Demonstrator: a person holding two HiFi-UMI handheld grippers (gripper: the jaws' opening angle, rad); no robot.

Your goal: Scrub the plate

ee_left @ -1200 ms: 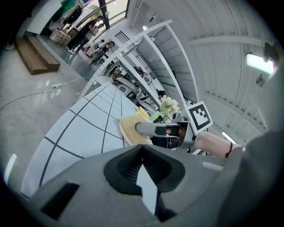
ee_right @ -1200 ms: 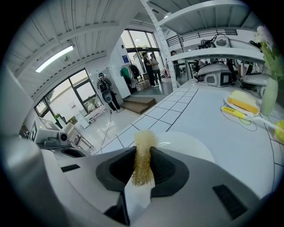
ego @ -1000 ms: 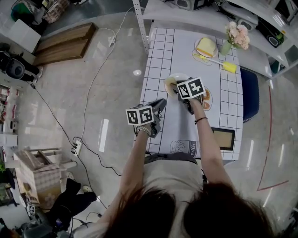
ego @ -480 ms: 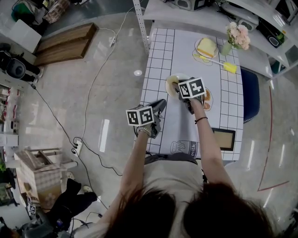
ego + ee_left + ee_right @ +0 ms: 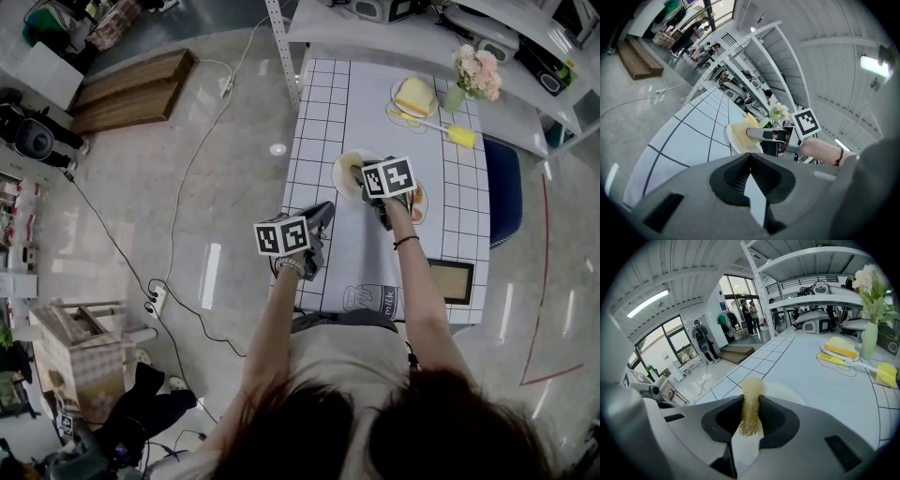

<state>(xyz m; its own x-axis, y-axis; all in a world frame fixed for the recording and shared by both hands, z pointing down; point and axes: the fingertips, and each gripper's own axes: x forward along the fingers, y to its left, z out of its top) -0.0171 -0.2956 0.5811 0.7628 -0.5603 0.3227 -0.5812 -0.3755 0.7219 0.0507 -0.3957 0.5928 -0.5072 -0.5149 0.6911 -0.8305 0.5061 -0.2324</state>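
Observation:
A pale round plate (image 5: 343, 170) lies on the gridded white table (image 5: 323, 112), left of centre. My right gripper (image 5: 363, 178) reaches over its right part, shut on a golden wire scrubber (image 5: 751, 401) whose tuft sticks out past the jaws above the plate (image 5: 785, 391). In the head view the scrubber is hidden under the marker cube. My left gripper (image 5: 322, 214) hovers near the table's left edge, short of the plate, jaws shut with nothing between them. Its own view (image 5: 751, 185) shows the plate (image 5: 737, 137) ahead, with the right gripper (image 5: 761, 135) on it.
At the table's far end are a yellow sponge on a small plate (image 5: 415, 95), a yellow-headed brush (image 5: 448, 130) and a vase of flowers (image 5: 478, 69). A dish with orange food (image 5: 416, 201) sits just right of my right hand. A dark framed tray (image 5: 451, 278) lies near right.
My right gripper has shifted slightly to the right across the plate with the scrubber still in it. The left gripper has stayed where it was.

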